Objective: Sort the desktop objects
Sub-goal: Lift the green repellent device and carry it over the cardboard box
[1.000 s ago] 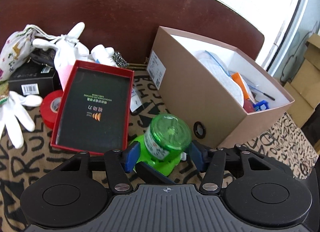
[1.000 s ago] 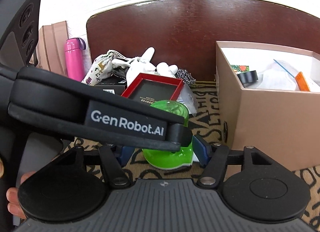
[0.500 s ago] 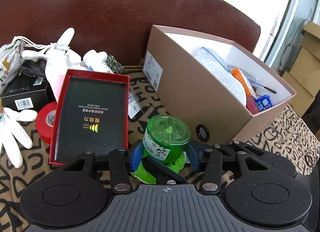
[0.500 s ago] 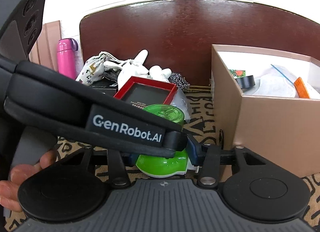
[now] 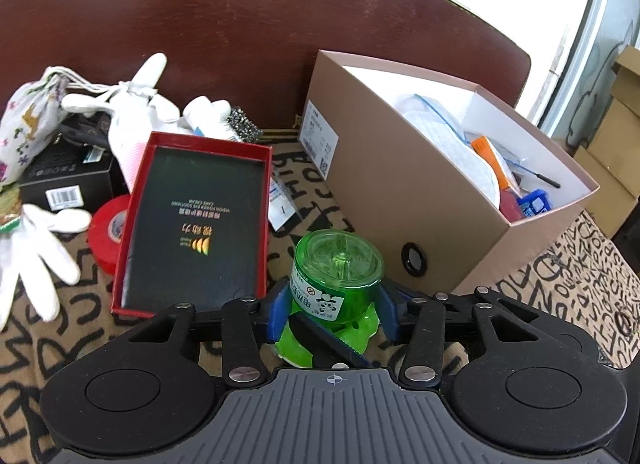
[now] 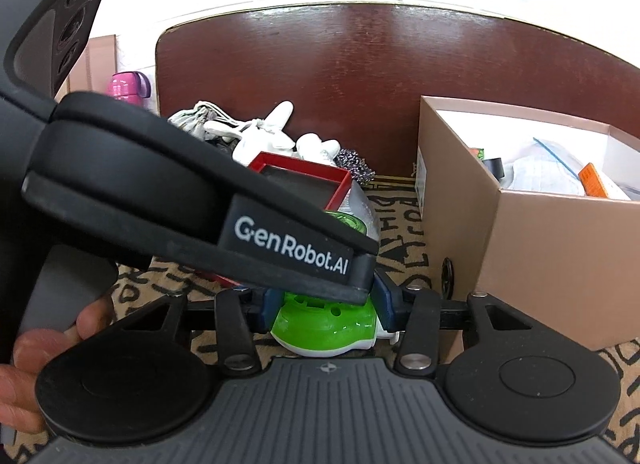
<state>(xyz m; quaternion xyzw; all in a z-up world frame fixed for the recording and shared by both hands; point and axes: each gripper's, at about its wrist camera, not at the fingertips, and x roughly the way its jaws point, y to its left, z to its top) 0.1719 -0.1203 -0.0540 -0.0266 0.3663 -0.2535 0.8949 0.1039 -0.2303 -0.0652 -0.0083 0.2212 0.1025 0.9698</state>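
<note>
Left gripper (image 5: pixel 334 314) pinching the green jar (image 5: pixel 338 276) between blue fingers (image 5: pixel 278 314). Right gripper (image 6: pixel 324 304) clamped on the green base (image 6: pixel 326 328) below. Held low over the tabletop (image 5: pixel 560 264), just beside the box (image 5: pixel 400 192), near the red tray (image 5: pixel 192 224).

Green device (image 6: pixel 324 328) half behind claw body

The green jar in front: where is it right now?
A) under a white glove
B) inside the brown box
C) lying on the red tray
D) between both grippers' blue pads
D: the green jar sits between the left gripper pads, and the right gripper flanks its base.
</note>
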